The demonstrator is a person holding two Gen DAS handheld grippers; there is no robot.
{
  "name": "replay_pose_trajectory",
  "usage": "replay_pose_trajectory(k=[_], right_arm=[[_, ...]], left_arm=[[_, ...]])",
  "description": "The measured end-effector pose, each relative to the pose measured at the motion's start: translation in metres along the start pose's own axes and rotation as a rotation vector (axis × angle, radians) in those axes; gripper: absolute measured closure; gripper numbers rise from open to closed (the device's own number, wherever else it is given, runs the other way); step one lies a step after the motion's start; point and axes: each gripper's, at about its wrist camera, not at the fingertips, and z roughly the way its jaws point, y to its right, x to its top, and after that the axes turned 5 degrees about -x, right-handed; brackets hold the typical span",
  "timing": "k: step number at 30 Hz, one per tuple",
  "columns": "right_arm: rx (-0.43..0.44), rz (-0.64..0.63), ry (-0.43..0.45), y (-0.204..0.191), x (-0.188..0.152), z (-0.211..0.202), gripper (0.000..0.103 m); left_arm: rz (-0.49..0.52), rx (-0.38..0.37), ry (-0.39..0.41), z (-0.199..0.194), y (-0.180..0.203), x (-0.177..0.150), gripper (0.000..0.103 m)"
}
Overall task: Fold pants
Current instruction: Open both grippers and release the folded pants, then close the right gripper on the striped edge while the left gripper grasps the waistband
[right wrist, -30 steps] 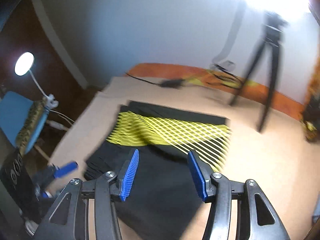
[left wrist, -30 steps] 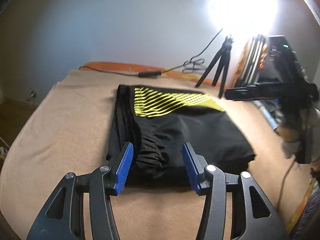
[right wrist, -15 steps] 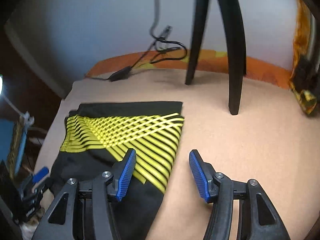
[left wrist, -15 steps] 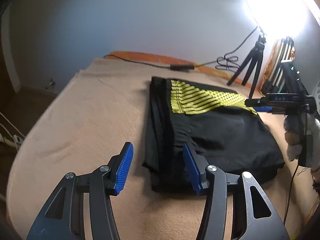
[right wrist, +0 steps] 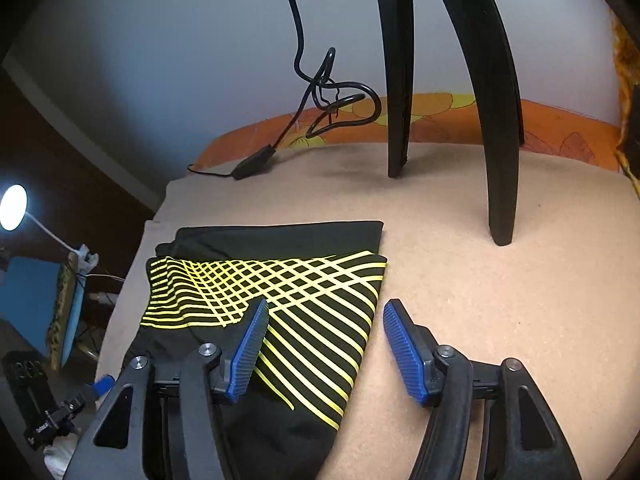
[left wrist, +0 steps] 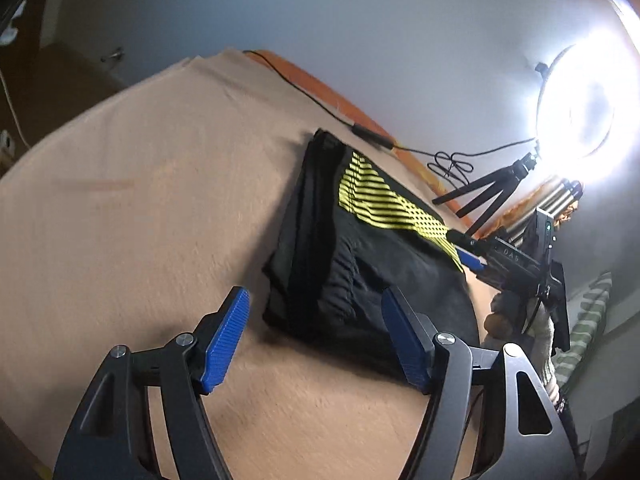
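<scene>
Left tool [left wrist: 314, 338]: nearest in the left view, blue pads spread wide, holding nothing, hovering over the near corner of the pants.
Right tool [right wrist: 324, 346]: nearest in the right view, blue pads spread wide, holding nothing; left pad above the striped cloth, right pad above bare blanket just past the pants' edge.
Pants [left wrist: 360, 264]: black with a yellow striped panel, folded into a flat stack, lying on the blanket between the two tools; gathered waistband toward the left tool, striped panel [right wrist: 280, 296] on top toward the right tool.
Blanket [left wrist: 140, 208]: tan, fuzzy, covering the surface under everything; bare and wide to the left of the pants.
Right tool seen from the left [left wrist: 472, 259]: black frame with one blue pad showing, at the far right edge of the pants, held by a gloved hand [left wrist: 540, 328].
Left tool seen from the right [right wrist: 103, 383]: only a blue pad tip and dark frame at the lower left, off the near edge of the pants.
Tripod [right wrist: 500, 120]: black legs standing on the blanket beyond the pants.
Cable [right wrist: 332, 92]: black, looped, lying along the orange patterned edge at the back.
Ring light [left wrist: 580, 104]: very bright, on the tripod against the pale wall.
Desk lamp [right wrist: 14, 207]: small, lit, far left in a dark area.
</scene>
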Motion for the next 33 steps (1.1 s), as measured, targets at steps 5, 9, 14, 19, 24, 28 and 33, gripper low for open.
replay_pose_trajectory(k=[5,9,14,19,24,28,33], right_arm=[[0.041,0.000,-0.004,0.003,-0.001,-0.001,0.040],[0.079,0.019,-0.011,0.008,-0.003,-0.003,0.039],[0.091,-0.012,-0.018,0.003,-0.004,-0.001,0.039],[0.127,0.007,-0.006,0.003,0.001,0.006,0.039],[0.149,0.023,0.019,-0.002,0.005,0.012,0.038],[0.133,0.008,0.028,-0.012,0.006,0.016,0.052],[0.109,-0.010,0.013,-0.020,0.003,0.022,0.087]], left_arm=[[-0.053,0.019,-0.062,0.017,0.004,-0.014,0.034],[-0.030,0.056,-0.049,0.026,0.011,-0.014,0.034],[-0.066,0.053,-0.012,0.034,0.014,-0.011,0.034],[-0.076,0.045,0.023,0.043,0.019,-0.007,0.028],[-0.080,0.049,0.065,0.052,0.022,-0.003,0.028],[-0.065,0.047,0.090,0.056,0.024,-0.001,0.030],[-0.057,0.047,0.097,0.059,0.017,0.000,0.074]])
